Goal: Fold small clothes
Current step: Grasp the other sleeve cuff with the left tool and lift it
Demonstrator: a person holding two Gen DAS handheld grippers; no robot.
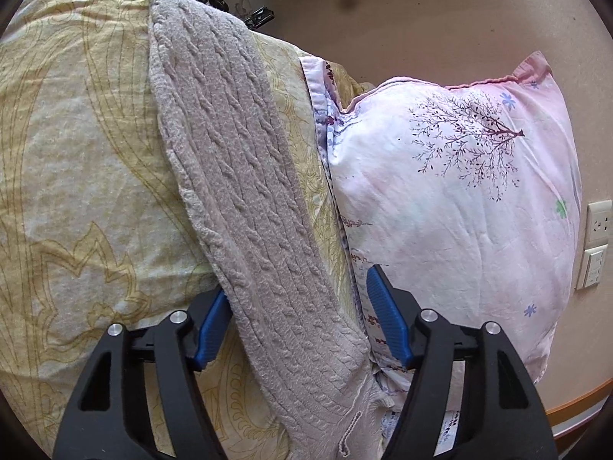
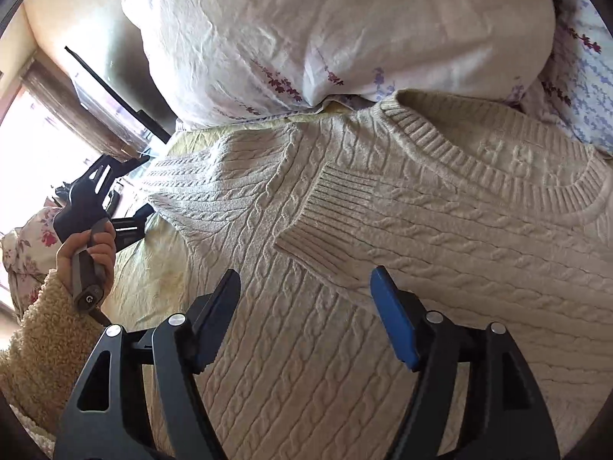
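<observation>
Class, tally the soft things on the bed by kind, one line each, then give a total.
Cream cable-knit sweater: 1
Pillows: 1, the pink-white tree-print pillow
Yellow patterned bedding: 1
Total: 3

Cream cable-knit sweater (image 2: pixel 383 230) lies flat on yellow bed sheet (image 2: pixel 153 268), one sleeve (image 2: pixel 345 222) folded across chest, collar twd pillow (image 2: pixel 306 30).

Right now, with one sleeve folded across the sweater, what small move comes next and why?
Probably close the left tool on the other sleeve between its pads; that sleeve lies stretched out over the yellow bedding, not yet folded in.
</observation>
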